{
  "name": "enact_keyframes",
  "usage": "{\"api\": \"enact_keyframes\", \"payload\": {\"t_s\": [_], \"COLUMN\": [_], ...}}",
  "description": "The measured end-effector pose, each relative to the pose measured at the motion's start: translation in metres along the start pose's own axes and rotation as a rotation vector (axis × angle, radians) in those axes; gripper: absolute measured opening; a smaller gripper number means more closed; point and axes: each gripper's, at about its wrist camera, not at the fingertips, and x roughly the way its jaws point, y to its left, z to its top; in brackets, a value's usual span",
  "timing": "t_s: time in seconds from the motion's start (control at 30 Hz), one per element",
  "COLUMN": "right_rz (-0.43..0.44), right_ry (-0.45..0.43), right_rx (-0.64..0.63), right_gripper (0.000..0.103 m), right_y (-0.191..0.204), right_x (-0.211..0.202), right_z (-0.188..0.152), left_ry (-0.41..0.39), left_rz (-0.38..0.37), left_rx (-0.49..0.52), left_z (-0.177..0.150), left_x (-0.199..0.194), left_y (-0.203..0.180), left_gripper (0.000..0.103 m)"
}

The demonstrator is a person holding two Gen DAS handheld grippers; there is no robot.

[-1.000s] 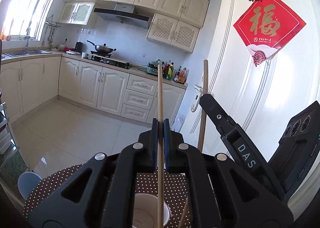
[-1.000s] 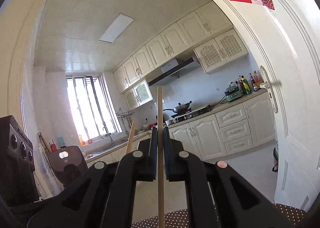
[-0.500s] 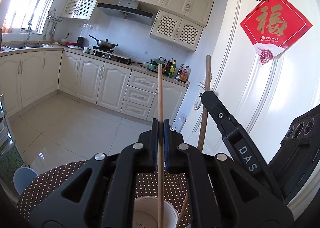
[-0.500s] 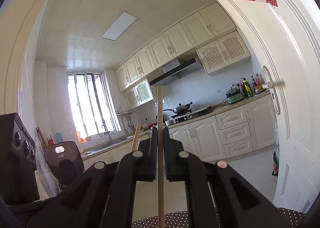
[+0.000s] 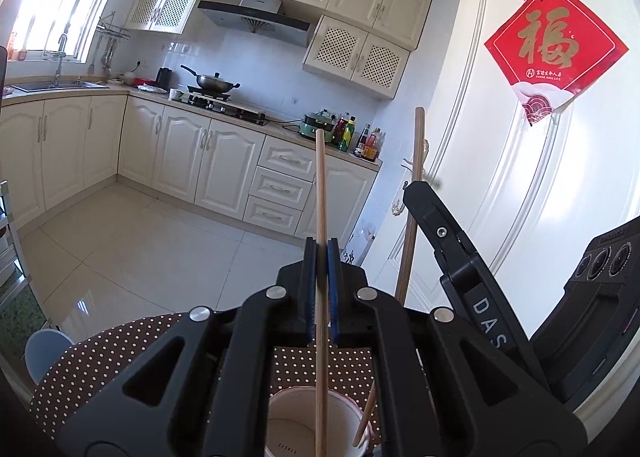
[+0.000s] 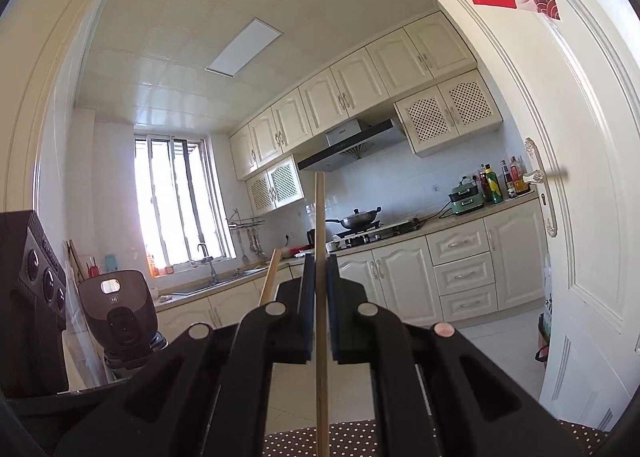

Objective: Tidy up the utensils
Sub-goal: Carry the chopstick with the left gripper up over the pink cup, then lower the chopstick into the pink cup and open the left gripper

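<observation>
A: What are the jaws doing?

B: The left gripper [image 5: 321, 289] is clamped tight on an upright chopstick [image 5: 321, 197]; its lower end dips inside the white cup [image 5: 312, 425] on the dotted desk [image 5: 120, 361]. The right gripper [image 6: 319, 305] pinches a second chopstick [image 6: 320, 225], also upright.

A: And that one's lower end?

B: At 5 o'clock in the left view, it seems to be inside the cup's rim, though partly hidden.
</observation>
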Motion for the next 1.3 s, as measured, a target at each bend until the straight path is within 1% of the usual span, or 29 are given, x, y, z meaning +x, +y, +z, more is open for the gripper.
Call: {"api": "enact_keyframes", "payload": {"t_s": [0.23, 0.33, 0.47, 0.57, 0.67, 0.87, 0.97, 1.1, 1.2, 1.3], "right_rz": [-0.023, -0.041, -0.038, -0.041, -0.04, -0.058, -0.061, -0.07, -0.073, -0.075], "right_ry": [0.05, 0.064, 0.061, 0.056, 0.056, 0.081, 0.09, 0.098, 0.101, 0.096], "right_rx": [-0.016, -0.04, -0.046, -0.045, -0.043, -0.032, -0.027, -0.046, -0.044, -0.043], "right_gripper": [0.005, 0.005, 0.005, 0.005, 0.005, 0.005, 0.005, 0.005, 0.005, 0.005], "right_y": [0.003, 0.007, 0.009, 0.008, 0.007, 0.002, 0.001, 0.004, 0.004, 0.003], "right_x": [-0.001, -0.003, -0.004, -0.005, -0.006, -0.006, -0.006, -0.008, -0.009, -0.01], "right_z": [-0.006, -0.01, -0.008, -0.006, -0.008, -0.017, -0.018, -0.021, -0.02, -0.019], "left_ry": [-0.001, -0.027, -0.077, -0.112, -0.131, -0.089, -0.093, -0.093, -0.107, -0.121], "left_rz": [-0.01, -0.013, -0.034, -0.035, -0.017, 0.003, 0.009, -0.018, -0.008, -0.036], "left_rx": [-0.003, 0.0, -0.012, 0.008, 0.043, 0.023, 0.039, 0.044, 0.06, 0.048], "left_z": [-0.005, -0.001, 0.011, 0.016, 0.011, -0.006, -0.011, -0.017, -0.019, -0.013], "left_x": [-0.001, -0.006, -0.016, -0.018, -0.013, 0.006, 0.007, 0.006, 0.006, 0.004], "left_y": [0.001, 0.001, -0.001, -0.006, -0.01, 0.004, 0.009, 0.014, 0.012, 0.012], "left_gripper": [0.006, 0.006, 0.006, 0.006, 0.006, 0.006, 0.006, 0.006, 0.006, 0.006]}}
